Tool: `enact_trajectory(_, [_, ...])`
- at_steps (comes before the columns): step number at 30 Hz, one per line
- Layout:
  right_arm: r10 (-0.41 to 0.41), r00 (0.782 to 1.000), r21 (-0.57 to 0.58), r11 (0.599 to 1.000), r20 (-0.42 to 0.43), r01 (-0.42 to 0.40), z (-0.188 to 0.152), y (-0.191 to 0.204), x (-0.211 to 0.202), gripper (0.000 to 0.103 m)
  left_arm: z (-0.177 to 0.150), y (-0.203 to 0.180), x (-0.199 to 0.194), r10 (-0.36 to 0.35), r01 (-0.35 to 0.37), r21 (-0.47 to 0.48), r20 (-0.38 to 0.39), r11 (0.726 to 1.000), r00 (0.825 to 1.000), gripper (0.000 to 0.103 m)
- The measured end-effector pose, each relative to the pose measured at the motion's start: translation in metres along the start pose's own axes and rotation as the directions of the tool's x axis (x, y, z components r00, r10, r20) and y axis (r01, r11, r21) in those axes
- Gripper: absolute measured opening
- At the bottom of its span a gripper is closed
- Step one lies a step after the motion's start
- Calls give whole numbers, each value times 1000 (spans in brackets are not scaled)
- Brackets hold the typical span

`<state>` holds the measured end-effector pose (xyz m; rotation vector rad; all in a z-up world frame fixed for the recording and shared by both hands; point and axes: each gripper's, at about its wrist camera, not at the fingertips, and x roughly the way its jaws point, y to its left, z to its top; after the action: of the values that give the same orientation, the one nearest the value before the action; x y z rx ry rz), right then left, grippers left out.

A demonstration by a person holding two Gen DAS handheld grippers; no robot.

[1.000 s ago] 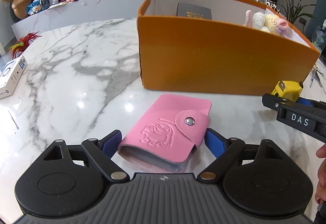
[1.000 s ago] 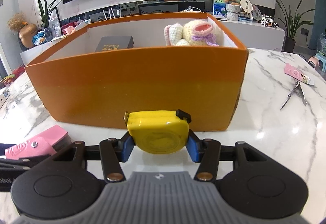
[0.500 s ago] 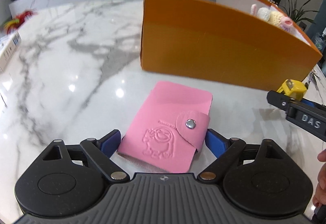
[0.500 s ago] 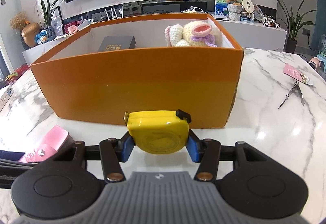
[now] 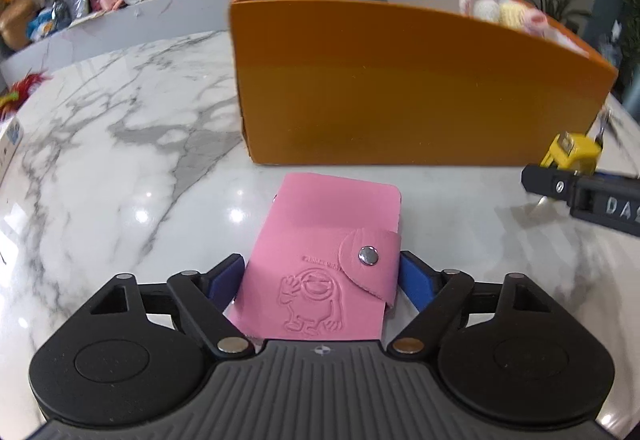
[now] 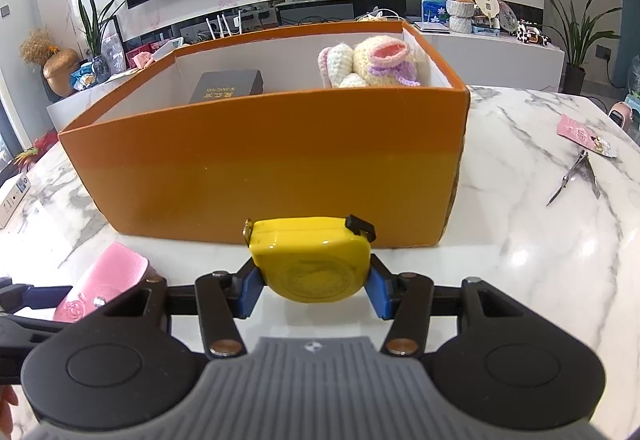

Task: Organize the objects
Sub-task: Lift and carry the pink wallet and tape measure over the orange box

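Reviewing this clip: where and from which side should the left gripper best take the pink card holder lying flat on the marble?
Probably across its two long side edges at the near end of the pink card holder, coming from above: it lies flat, lengthwise between the left gripper fingers, whose jaws have just been closing around it.

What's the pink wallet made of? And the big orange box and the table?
The pink wallet looks like soft faux leather: matte, with a pressed-in cartoon and a metal snap. The orange box seems to be stiff cardboard, with thin flat walls, white inside. The table looks like polished marble, grey-veined and shiny, though it might be imitation.
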<state>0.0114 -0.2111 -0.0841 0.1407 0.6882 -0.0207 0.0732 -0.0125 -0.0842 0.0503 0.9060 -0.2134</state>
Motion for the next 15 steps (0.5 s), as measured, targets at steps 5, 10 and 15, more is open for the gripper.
enact_trajectory(5, [11, 1000, -8, 1000, 9, -11, 2, 2, -3, 55, 1, 1, -6, 4, -4, -13, 9, 1000, 1000, 93])
enact_trajectory(10, [17, 1000, -21, 1000, 25, -17, 4, 4, -11, 55, 7, -4, -22, 1, -1, -1, 55, 1000, 998, 93])
enact_trajectory(15, [34, 998, -30, 999, 51, -32, 9, 4, -26, 55, 10, -9, -39, 2, -3, 12, 103, 1000, 995, 93])
